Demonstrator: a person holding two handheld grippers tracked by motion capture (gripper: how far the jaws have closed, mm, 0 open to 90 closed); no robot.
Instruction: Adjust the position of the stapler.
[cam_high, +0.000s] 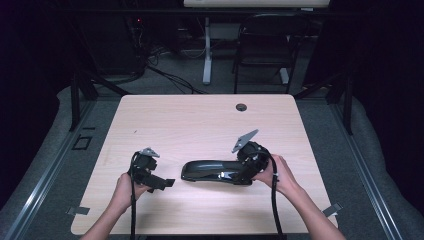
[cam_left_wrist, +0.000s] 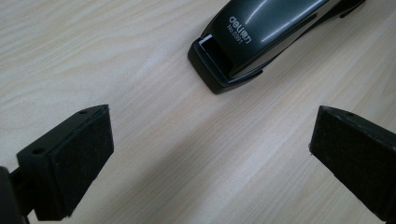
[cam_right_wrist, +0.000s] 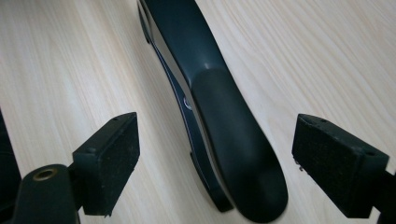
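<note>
Stapler lies flat at table centre-front, nose toward 9 o'clock. My right tongs are released, pads straddling the handle end without touching. My left tongs gape empty, nose at their 12. Probably heavy, stiff, glossy and slippery; I'd grab the matte handle grip. Left gripper view reads the "deli" logo; right gripper view shows the grip.

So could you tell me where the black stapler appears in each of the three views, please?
High view: stapler lies low on the table, right of centre.
Left gripper view: its front end, top right.
Right gripper view: its handle end, centre.
Shared landmark: pale wooden table.
</note>
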